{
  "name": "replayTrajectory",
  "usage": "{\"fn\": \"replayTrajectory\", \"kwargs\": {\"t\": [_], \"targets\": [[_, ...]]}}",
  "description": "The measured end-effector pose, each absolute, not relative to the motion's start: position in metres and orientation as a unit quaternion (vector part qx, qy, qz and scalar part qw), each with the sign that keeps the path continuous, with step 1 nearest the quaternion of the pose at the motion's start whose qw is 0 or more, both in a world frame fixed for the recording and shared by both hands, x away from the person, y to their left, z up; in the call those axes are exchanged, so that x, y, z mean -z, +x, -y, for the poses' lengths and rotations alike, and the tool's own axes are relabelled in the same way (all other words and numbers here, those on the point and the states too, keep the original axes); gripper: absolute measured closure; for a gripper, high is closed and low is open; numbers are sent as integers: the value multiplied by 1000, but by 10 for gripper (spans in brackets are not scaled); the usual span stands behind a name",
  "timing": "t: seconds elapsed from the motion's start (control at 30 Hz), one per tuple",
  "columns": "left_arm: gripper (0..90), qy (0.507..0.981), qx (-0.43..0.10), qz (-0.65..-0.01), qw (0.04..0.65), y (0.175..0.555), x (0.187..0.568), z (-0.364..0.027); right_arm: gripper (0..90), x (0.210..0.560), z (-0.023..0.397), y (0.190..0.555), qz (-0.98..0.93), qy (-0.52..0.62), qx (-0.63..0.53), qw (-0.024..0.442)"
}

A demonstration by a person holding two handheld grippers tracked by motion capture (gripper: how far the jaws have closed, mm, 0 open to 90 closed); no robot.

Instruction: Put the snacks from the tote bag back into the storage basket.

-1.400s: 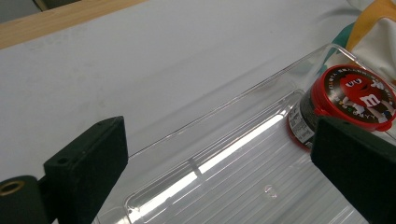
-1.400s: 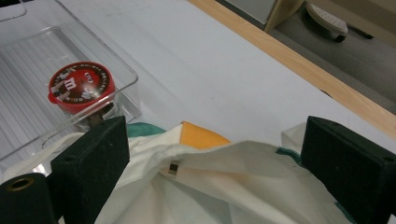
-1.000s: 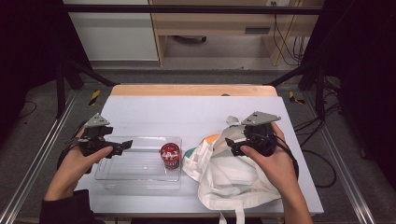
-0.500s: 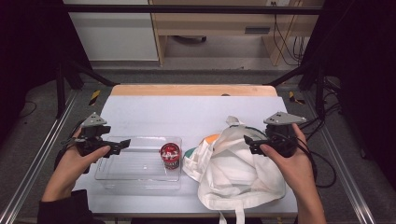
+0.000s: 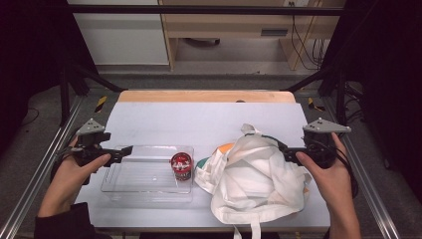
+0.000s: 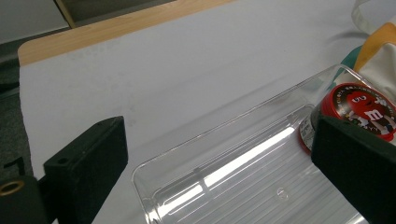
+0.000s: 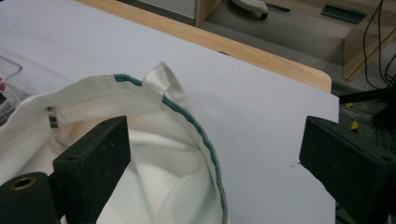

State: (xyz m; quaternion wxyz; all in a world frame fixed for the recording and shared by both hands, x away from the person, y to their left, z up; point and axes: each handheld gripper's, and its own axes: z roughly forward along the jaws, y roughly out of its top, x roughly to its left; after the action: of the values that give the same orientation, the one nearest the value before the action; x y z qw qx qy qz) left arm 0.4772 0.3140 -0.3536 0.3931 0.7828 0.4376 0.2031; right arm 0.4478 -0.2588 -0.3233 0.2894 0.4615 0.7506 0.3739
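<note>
White cloth bag (image 5: 256,177) with green trim lies crumpled on the desk (image 5: 199,117), right of a clear plastic tray (image 5: 144,177) holding a red candy tub (image 5: 181,166) at its right end. Left gripper (image 5: 124,149) hovers at the tray's left edge, fingers apart. Right gripper (image 5: 283,148), fingers wide apart, sits at the bag's right rim, possibly touching the cloth.

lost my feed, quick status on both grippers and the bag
Left gripper open, at the clear tray's left end. Right gripper open beside the white bag, holding nothing. Red-lidded jar in the tray's right end.
</note>
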Motion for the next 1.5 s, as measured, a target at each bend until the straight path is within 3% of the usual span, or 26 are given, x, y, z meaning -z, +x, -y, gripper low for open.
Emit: {"fn": "replayTrajectory", "kwargs": {"t": [0.5, 0.83, 1.5], "targets": [[39, 776, -216, -460, 373, 480, 359, -331, 130, 327, 292, 445, -728, 492, -374, 296], [39, 769, -203, -486, 363, 486, 375, -343, 107, 341, 302, 449, -721, 505, -376, 289], [39, 777, -176, -502, 335, 498, 403, -346, 69, 403, 303, 463, -732, 527, -372, 218]]}}
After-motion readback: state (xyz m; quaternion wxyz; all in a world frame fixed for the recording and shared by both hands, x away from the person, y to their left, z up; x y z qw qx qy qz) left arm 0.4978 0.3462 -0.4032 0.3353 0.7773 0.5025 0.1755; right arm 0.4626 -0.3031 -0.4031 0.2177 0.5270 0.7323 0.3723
